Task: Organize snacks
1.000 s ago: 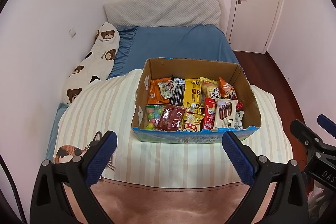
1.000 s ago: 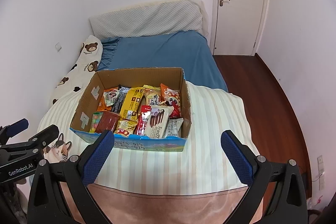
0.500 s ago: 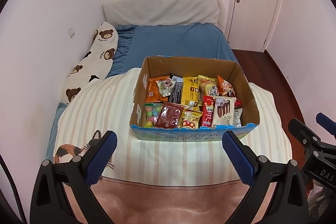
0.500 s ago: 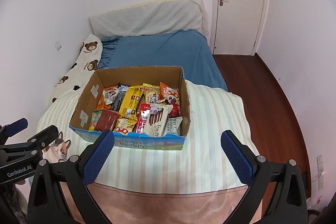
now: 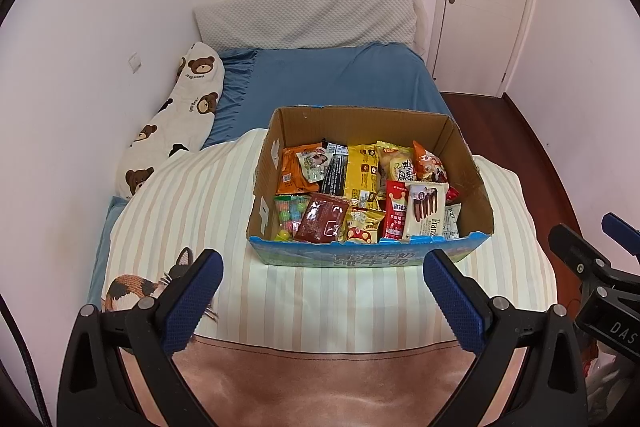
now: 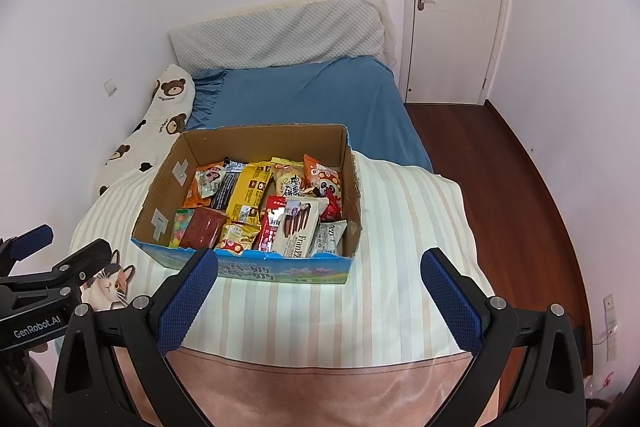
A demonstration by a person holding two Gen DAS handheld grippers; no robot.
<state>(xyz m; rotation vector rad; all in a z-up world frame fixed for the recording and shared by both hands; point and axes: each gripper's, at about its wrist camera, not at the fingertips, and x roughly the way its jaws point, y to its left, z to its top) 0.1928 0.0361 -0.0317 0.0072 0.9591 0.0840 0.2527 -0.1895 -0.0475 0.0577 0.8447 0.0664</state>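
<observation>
Snack packets [image 5: 360,195] in the cardboard box [image 5: 472,163] look light and crinkly; pinch one by an edge. Both grippers, left [image 5: 322,291] and right [image 6: 318,291], hold their fingers wide open, empty.

White walls [image 5: 100,7], closed white door [image 5: 488,7] at one o'clock, dark wood floor [image 6: 520,187] at three; blue-sheeted bed [image 5: 340,83] at twelve, bear-print pillow [image 5: 180,119] at ten.

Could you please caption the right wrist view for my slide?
Open right gripper hovers before a snack-filled cardboard box on a striped blanket.
</observation>
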